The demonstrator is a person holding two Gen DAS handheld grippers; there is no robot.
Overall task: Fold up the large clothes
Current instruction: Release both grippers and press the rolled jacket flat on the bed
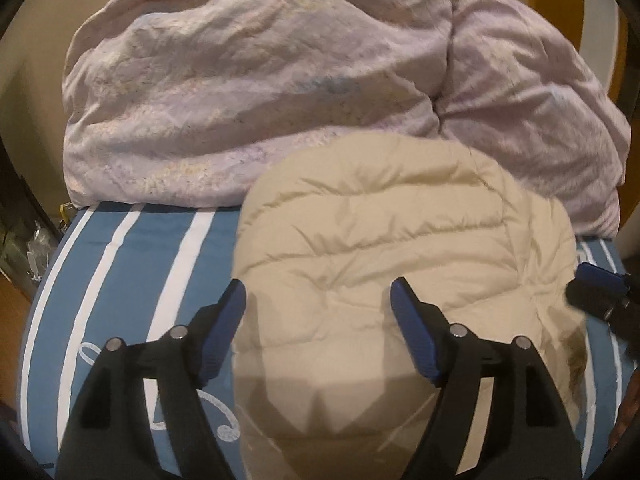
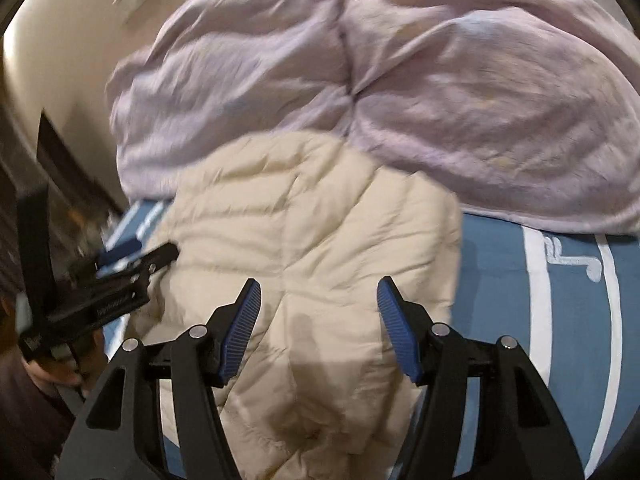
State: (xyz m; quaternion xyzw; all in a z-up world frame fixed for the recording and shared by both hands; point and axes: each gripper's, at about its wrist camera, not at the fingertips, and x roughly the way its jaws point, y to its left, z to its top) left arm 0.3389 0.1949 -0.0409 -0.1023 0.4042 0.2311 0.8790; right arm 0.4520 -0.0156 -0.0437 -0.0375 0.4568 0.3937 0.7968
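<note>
A cream quilted puffer jacket lies bunched in a folded heap on a blue bed sheet with white stripes. It also shows in the right wrist view. My left gripper is open and empty, just above the jacket's near left part. My right gripper is open and empty above the jacket's near right part. The right gripper's tip shows at the right edge of the left wrist view. The left gripper shows at the left of the right wrist view.
A large crumpled lilac duvet is piled across the back of the bed, touching the jacket's far edge; it also shows in the right wrist view. The bed's left edge drops to a wooden floor. A cream wall stands behind.
</note>
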